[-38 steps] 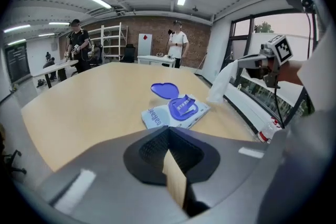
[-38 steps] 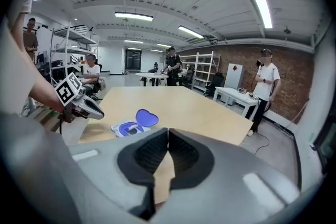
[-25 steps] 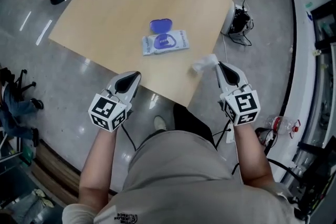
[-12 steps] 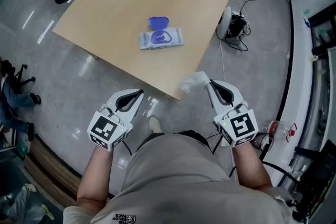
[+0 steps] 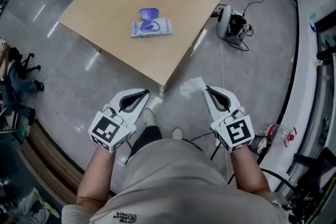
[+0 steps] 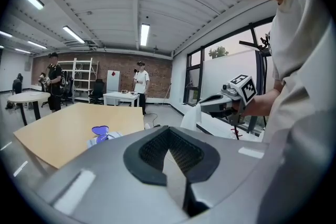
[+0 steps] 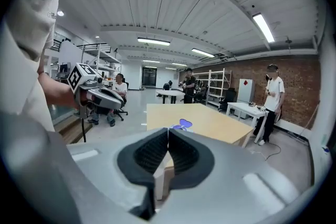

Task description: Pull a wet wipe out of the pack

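Note:
The wet wipe pack [image 5: 151,28] lies on the wooden table [image 5: 178,2], its purple lid [image 5: 149,13] flipped open. It also shows far off in the left gripper view as the pack [image 6: 105,137]. My right gripper [image 5: 206,88] is shut on a white wet wipe [image 5: 192,87], which hangs off its tips over the floor, well clear of the table. In the right gripper view the wipe [image 7: 160,181] sits pinched between the dark pads [image 7: 152,152]. My left gripper [image 5: 147,93] is shut with nothing in it, level with the right one.
The table's near corner [image 5: 164,86] lies just ahead of the grippers. Cables and a device [image 5: 232,22] lie on the floor to the right, a plastic bottle [image 5: 274,132] near the right wall. People [image 6: 140,85] and white tables stand far behind.
Both grippers have drawn back from the table toward the body, and the table now looks farther away. The right gripper has kept the wipe throughout.

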Motion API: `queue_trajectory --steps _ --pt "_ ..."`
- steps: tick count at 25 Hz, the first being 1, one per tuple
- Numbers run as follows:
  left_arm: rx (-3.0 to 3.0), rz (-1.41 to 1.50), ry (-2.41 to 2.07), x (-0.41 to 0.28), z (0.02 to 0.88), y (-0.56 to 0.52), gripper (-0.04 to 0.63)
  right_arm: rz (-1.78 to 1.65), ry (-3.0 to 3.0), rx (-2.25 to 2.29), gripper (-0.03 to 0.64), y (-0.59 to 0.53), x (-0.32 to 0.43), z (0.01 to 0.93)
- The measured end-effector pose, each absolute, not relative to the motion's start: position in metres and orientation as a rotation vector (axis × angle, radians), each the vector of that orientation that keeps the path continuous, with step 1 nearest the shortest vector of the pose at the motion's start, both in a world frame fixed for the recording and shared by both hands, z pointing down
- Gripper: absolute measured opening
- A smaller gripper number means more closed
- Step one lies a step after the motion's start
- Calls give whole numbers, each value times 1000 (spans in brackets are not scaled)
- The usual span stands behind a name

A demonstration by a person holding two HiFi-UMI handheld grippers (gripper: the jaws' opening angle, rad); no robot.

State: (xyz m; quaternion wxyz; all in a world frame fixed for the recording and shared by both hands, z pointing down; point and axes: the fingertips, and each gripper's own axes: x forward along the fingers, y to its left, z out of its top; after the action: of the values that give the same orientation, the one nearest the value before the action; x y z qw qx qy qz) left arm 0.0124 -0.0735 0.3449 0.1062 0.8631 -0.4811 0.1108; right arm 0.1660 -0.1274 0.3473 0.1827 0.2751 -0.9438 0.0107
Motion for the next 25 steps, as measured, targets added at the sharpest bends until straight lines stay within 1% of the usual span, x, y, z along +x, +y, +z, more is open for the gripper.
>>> queue_trajectory --steps 4,11,15,19,25 --pt "2547 357 -1474 50 347 -32 6 35 -2684 717 4 -98 199 356" --pt "2504 379 -1489 80 334 21 6 25 -2720 666 4 -51 222 349" --pt "2559 379 -1455 83 322 41 6 -2 -2732 688 4 -24 222 330" --pt "2624 303 -1418 78 303 66 6 -25 -2735 724 4 7 210 317" --pt "2655 304 -1372 41 288 127 6 -24 -2737 755 4 67 175 300"
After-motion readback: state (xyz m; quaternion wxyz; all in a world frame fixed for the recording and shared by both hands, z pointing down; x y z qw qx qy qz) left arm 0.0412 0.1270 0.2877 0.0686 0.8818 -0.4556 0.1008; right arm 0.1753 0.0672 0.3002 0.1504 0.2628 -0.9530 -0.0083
